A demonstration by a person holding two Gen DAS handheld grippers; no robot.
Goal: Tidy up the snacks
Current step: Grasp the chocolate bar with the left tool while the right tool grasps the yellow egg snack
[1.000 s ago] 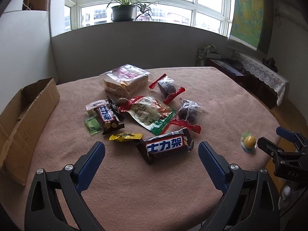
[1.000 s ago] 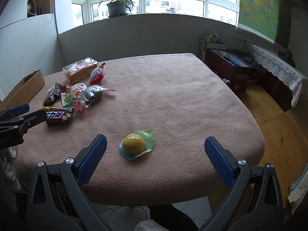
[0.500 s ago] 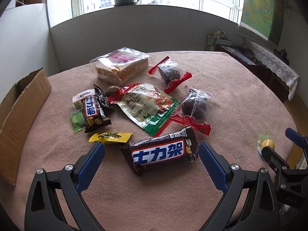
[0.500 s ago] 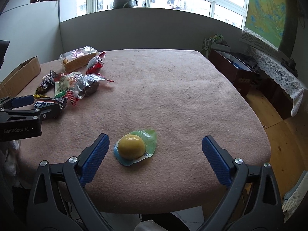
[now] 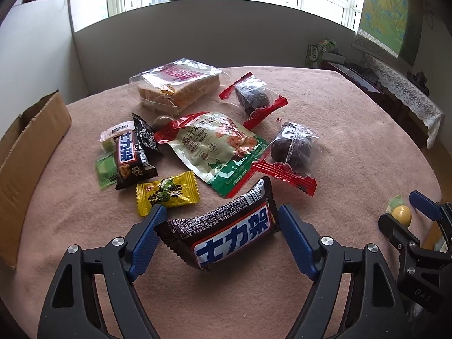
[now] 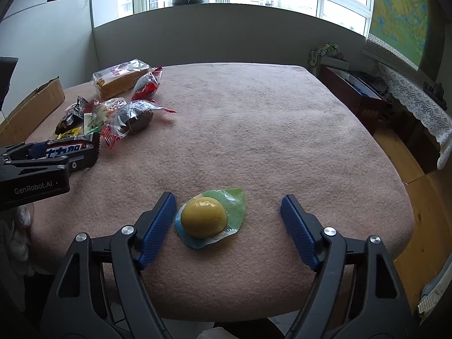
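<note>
A brown chocolate bar [image 5: 231,231] with blue lettering on white lies between the pads of my left gripper [image 5: 220,214]. The jaws are closing, and both pads touch the wrapper's ends. The bar's right end tilts up. In the right wrist view, a yellow jelly cup [image 6: 204,217] on a green wrapper sits between the pads of my right gripper [image 6: 226,200]. These jaws are also closing. The left pad is at the wrapper's edge and the right pad stands well clear. The other snacks lie just beyond the bar, among them a yellow candy [image 5: 166,193] and a green pouch [image 5: 217,147].
A bread pack [image 5: 178,87], two dark cakes in clear wrappers [image 5: 292,147] and a smaller chocolate bar [image 5: 128,158] crowd the pink tablecloth [image 6: 268,130]. An open cardboard box [image 5: 25,147] stands at the left edge. The table's right edge drops to a wooden floor [image 6: 423,197].
Both grippers came lower and closer to the table. Both pairs of jaws narrowed, the left around the chocolate bar and the right around the jelly cup.
</note>
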